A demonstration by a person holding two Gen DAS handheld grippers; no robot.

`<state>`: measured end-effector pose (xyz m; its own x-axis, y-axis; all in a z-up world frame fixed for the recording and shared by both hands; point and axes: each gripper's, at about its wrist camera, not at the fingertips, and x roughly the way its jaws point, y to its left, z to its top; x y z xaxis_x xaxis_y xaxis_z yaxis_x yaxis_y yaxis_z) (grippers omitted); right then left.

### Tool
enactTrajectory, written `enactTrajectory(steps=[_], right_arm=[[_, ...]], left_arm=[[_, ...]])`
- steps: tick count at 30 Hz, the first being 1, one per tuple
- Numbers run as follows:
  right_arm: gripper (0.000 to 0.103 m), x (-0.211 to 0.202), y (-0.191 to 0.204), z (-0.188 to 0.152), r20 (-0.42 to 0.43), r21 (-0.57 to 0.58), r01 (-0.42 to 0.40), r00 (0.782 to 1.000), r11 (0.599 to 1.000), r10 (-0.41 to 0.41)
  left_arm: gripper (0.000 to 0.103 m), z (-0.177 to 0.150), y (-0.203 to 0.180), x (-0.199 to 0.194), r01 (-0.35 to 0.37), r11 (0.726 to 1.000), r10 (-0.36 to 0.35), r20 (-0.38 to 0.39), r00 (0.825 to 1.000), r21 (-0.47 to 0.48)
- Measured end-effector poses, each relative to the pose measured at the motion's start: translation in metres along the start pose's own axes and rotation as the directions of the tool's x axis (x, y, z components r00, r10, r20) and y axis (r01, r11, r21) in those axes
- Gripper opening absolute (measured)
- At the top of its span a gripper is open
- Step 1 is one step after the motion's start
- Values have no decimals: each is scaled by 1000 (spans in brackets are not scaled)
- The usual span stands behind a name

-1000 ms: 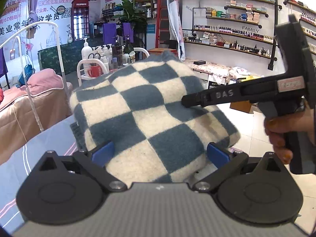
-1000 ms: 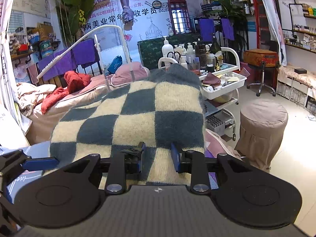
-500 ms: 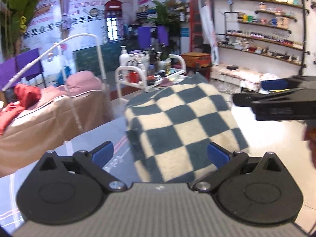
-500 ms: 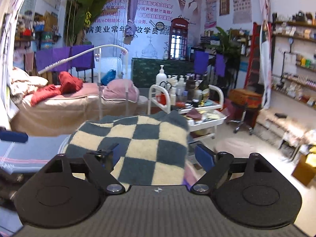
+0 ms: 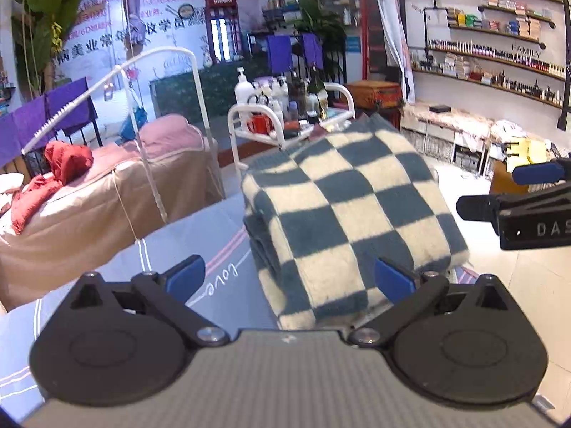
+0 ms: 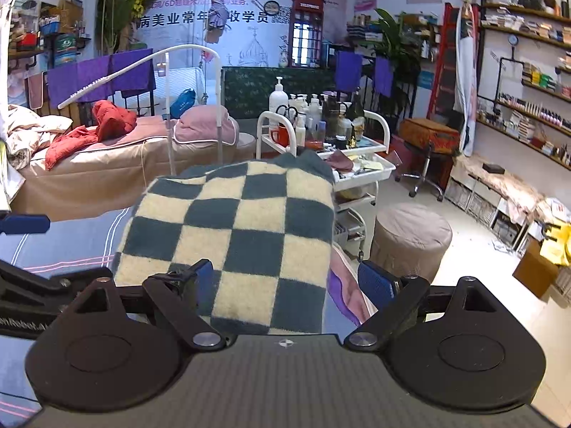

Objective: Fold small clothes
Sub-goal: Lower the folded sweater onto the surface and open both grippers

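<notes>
A folded knit garment (image 5: 349,210) in blue-grey and cream checks lies on a blue-grey striped cloth (image 5: 200,249). My left gripper (image 5: 289,280) hovers open at its near edge, and its blue pads (image 5: 185,278) do not press the fabric. In the left wrist view my right gripper (image 5: 506,190) shows at the right edge, apart from the garment. In the right wrist view the garment (image 6: 232,228) sits just ahead of my right gripper (image 6: 291,283), whose jaws stand wide open over its near edge. My left gripper (image 6: 32,253) appears there at the left.
A beige-covered bed (image 6: 107,178) with a red garment (image 6: 110,117) stands behind. A white trolley (image 6: 321,149) full of bottles sits beyond the garment, with a round stool (image 6: 410,239) to its right. Shelves (image 5: 499,46) line the right wall above a tiled floor.
My right gripper let go of the garment and opened wide. Both grippers drew back and rose, so the folded garment now lies further ahead and untouched.
</notes>
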<state>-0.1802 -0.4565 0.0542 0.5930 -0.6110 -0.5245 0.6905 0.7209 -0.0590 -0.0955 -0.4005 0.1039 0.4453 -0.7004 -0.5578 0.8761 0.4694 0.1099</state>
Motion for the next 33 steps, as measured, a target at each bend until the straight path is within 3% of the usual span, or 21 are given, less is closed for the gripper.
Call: enactTrajectory(steps=[6,11,16,22,26,29,33], right_arm=[[103,5,3,-5,-19,-19,25,1000,1000,-25],[103,3,3,-10,-26,-25,40,999,999,-41],[103,4,3,-12,-41,-36,40,998,999,-41],[103,5,3,-14,-45,-37,39,998,999,-40],[103,6,6,-15,-46,-47,37,998,998,-39],[103,7,7,-16,-45,-51,38,998,998,-40],[103,7,8,-15,-47,-52,33,998,998,-35]], left_arm=[[103,2,3,10,39,999,-39,-12,999,-21],[103,4,-2,9,-21,1000,21,5,1000,9],[103,6,-1,4,-15,1000,15,40,999,10],[103,6,-14,-3,-123,989,120,50,992,79],[103,9,-13,-7,-108,992,102,84,991,61],[103,11,-12,-6,-86,996,83,68,994,38],[103,11,-14,-6,-130,990,126,69,990,55]])
